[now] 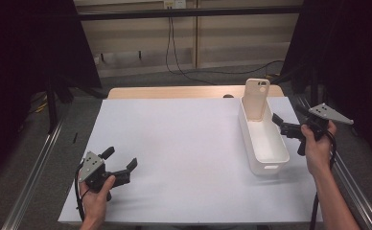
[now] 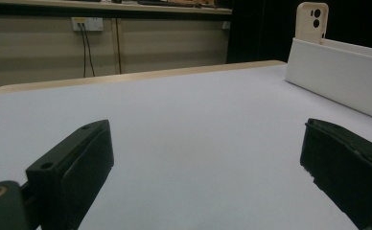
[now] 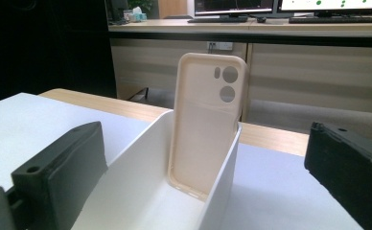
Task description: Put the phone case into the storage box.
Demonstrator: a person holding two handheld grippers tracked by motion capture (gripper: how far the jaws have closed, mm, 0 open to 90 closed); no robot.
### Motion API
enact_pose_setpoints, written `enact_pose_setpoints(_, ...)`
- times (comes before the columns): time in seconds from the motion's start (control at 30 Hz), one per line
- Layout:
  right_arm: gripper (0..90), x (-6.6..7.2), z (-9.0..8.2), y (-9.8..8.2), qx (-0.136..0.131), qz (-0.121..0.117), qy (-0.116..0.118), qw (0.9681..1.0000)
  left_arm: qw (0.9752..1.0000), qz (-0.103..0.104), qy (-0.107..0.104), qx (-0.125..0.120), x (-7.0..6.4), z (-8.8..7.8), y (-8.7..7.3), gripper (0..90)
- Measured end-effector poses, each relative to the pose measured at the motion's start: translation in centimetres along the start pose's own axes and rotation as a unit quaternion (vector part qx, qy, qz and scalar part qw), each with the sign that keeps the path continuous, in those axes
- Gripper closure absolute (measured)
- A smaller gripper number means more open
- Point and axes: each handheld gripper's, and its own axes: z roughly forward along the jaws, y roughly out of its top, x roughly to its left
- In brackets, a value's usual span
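A beige phone case (image 1: 257,98) (image 3: 205,124) (image 2: 311,21) stands upright against the far end wall of a long white bin (image 1: 270,152) (image 3: 141,191) (image 2: 340,74) at the right of the white table sheet. My right gripper (image 1: 289,122) (image 3: 203,191) is open, held just right of the bin and pointing into it, with nothing between its jaws. My left gripper (image 1: 122,160) (image 2: 205,172) is open near the front left of the sheet, low over the bare surface, far from the bin.
The white sheet (image 1: 174,143) covers a wooden table whose far edge (image 1: 174,92) shows beyond it. Metal rails (image 1: 35,163) run along both sides. Cables (image 1: 174,48) hang on the back wall. Monitors and keyboards sit on a desk (image 3: 289,21) behind.
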Motion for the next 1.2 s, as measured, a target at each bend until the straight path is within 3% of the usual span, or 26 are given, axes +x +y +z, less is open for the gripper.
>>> enact_pose_setpoints(0.57, 0.4, 1.0, -3.0, -1.2, 0.003, -0.013, 0.002, 0.9999, 1.0, 0.0, 0.002, 0.001, -0.3, -0.1, 0.0, 4.5)
enact_pose_setpoints(1.2, 0.0, 3.5, -6.4, -2.6, -0.018, -0.013, 0.01, 0.9997, 1.0, 0.005, 0.001, 0.003, -0.6, -0.2, 0.0, 4.5)
